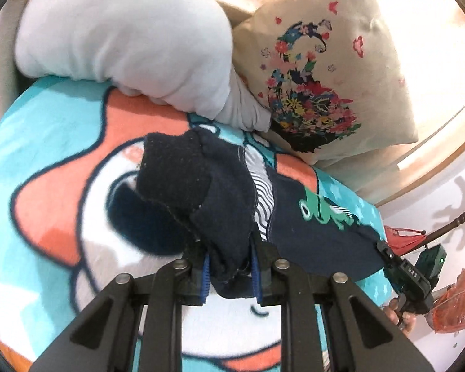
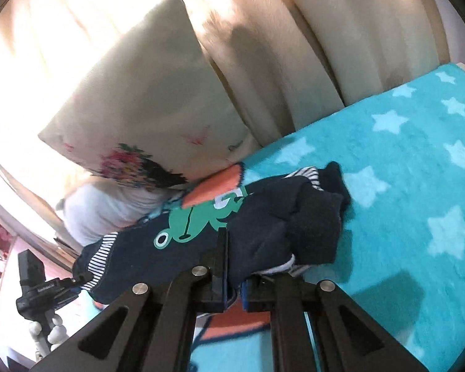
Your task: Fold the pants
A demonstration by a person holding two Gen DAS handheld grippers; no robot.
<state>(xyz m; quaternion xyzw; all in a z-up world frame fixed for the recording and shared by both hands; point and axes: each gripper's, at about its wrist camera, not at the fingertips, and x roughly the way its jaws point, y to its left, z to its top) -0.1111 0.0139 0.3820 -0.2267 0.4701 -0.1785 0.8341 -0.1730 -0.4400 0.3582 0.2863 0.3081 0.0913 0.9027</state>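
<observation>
- While both tongs are clamped on cloth, the pants [image 1: 220,198] hang bunched between them: dark navy fleece, kid-size, w/ a green frog print [image 2: 198,223] and black-white striped trim.
- Left gripper [image 1: 231,274]: narrow, jaws pinched on a thick wad of navy fabric; blue pads show either side of the wad.
- Right gripper [image 2: 235,285]: narrow too, closed on a navy edge w/ striped trim just beside it; fabric piles up over the fingers.
- Pants lie on the blanket [image 1: 46,142], partly lifted at the gripped ends, crumpled in the mid section.
- Long axis approx. runs from one gripper to the other, across the bed edge; in left wrist view the frog end points right, toward the other tool. Which end is waist vs. cuffs: cannot tell.
- Surface: teal fleece blanket w/ pale stars [image 2: 390,121] and a big orange/white cartoon print.
- Behind: white pillow [image 1: 124,40], cream cushion w/ floral print [image 1: 322,71], padded beige headboard [image 2: 279,62]. Pinkish wall at the frame edges.
</observation>
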